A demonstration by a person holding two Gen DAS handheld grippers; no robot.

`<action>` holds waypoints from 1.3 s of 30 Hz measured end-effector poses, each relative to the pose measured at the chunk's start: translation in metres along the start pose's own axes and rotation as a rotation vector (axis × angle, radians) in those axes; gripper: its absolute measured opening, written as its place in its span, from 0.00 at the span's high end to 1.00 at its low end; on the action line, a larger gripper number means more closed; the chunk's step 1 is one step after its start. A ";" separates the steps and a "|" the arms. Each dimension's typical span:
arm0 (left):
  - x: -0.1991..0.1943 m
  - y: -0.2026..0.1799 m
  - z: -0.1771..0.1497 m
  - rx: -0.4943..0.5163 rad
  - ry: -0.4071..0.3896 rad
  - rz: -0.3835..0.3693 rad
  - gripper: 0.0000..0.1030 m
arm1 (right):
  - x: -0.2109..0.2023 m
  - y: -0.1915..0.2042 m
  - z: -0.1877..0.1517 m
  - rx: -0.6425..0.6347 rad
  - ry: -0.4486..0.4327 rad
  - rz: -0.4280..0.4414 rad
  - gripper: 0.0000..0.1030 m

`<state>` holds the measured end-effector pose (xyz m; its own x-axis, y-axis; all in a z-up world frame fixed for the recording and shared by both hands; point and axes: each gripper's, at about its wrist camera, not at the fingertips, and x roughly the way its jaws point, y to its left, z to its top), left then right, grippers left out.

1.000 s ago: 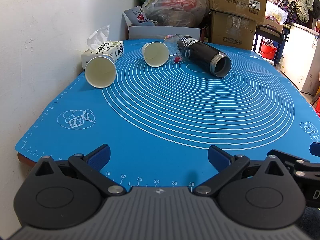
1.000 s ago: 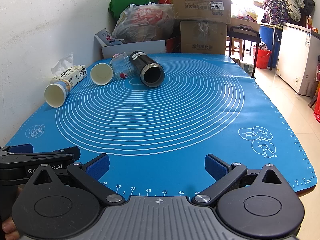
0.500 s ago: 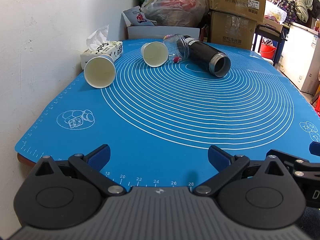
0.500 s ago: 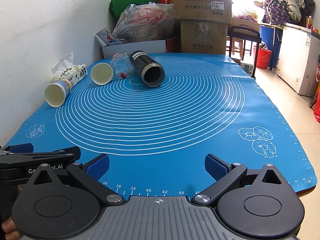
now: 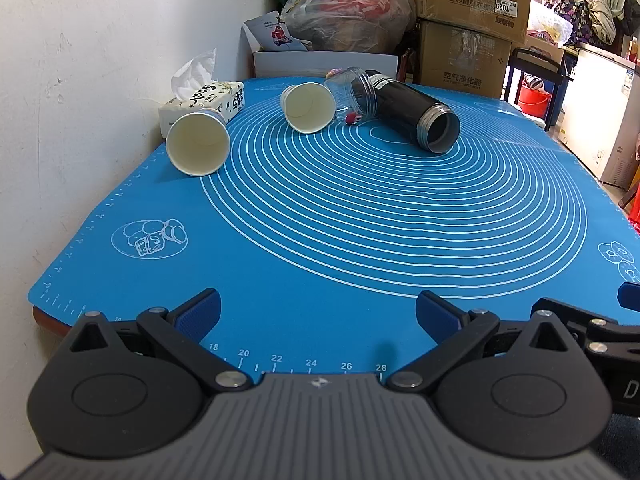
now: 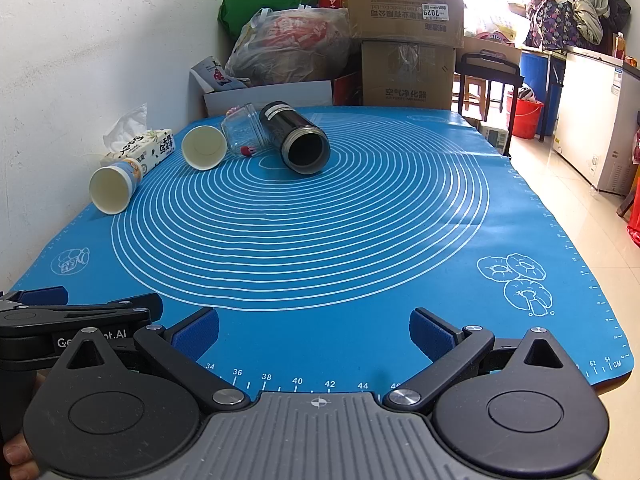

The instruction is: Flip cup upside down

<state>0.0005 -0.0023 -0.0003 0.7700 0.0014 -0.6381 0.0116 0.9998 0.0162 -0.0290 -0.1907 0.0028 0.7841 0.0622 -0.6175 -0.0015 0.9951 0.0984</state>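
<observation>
Two paper cups lie on their sides on the blue mat [image 5: 360, 240], mouths toward me: one at the far left [image 5: 197, 145] [image 6: 110, 189], one further back [image 5: 308, 107] [image 6: 203, 147]. A clear jar [image 5: 354, 94] [image 6: 244, 133] and a black flask [image 5: 416, 114] [image 6: 298, 140] also lie on their sides beside it. My left gripper [image 5: 318, 314] is open and empty above the mat's near edge. My right gripper [image 6: 314, 330] is open and empty at the near edge, to the right of the left gripper [image 6: 76, 312].
A tissue pack [image 5: 204, 98] sits behind the left cup against the white wall [image 5: 80, 80]. Cardboard boxes [image 5: 468, 20] and a plastic bag [image 5: 348, 12] stand beyond the table's far end. The floor drops off at the right edge [image 6: 580, 220].
The left wrist view has crept slightly forward and up; the cups appear a touch nearer. The right gripper has not moved. Both stay open.
</observation>
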 end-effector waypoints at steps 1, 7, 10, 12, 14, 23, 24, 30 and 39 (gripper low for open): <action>0.000 0.000 0.000 0.000 0.000 0.000 0.01 | 0.000 0.000 0.000 0.000 0.000 0.000 0.00; 0.000 0.000 0.000 -0.002 -0.001 -0.002 0.01 | 0.000 0.000 0.000 0.000 0.000 0.000 0.00; 0.003 -0.007 -0.002 0.001 -0.001 -0.003 0.01 | 0.000 0.000 0.000 0.000 0.000 0.000 0.00; 0.004 -0.006 -0.002 0.001 0.000 -0.002 0.01 | 0.000 0.000 0.000 0.000 0.000 0.000 0.00; 0.004 -0.007 -0.002 0.001 0.000 -0.002 0.01 | 0.000 0.000 0.000 0.000 0.000 0.000 0.00; 0.004 -0.007 -0.002 0.001 0.000 -0.003 0.01 | 0.000 0.000 0.000 0.000 0.000 0.000 0.00; 0.004 -0.006 -0.002 0.001 0.000 -0.003 0.01 | 0.000 0.000 0.000 0.000 0.000 0.000 0.00; 0.004 -0.007 -0.002 0.005 0.001 0.002 0.01 | 0.000 -0.001 0.000 0.002 0.003 0.002 0.00; 0.003 -0.004 0.000 0.004 0.003 0.008 0.01 | 0.003 -0.001 0.001 0.007 0.013 0.002 0.00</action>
<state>0.0028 -0.0059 -0.0028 0.7683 0.0095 -0.6400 0.0083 0.9997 0.0247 -0.0267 -0.1917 0.0015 0.7760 0.0650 -0.6273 0.0012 0.9945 0.1045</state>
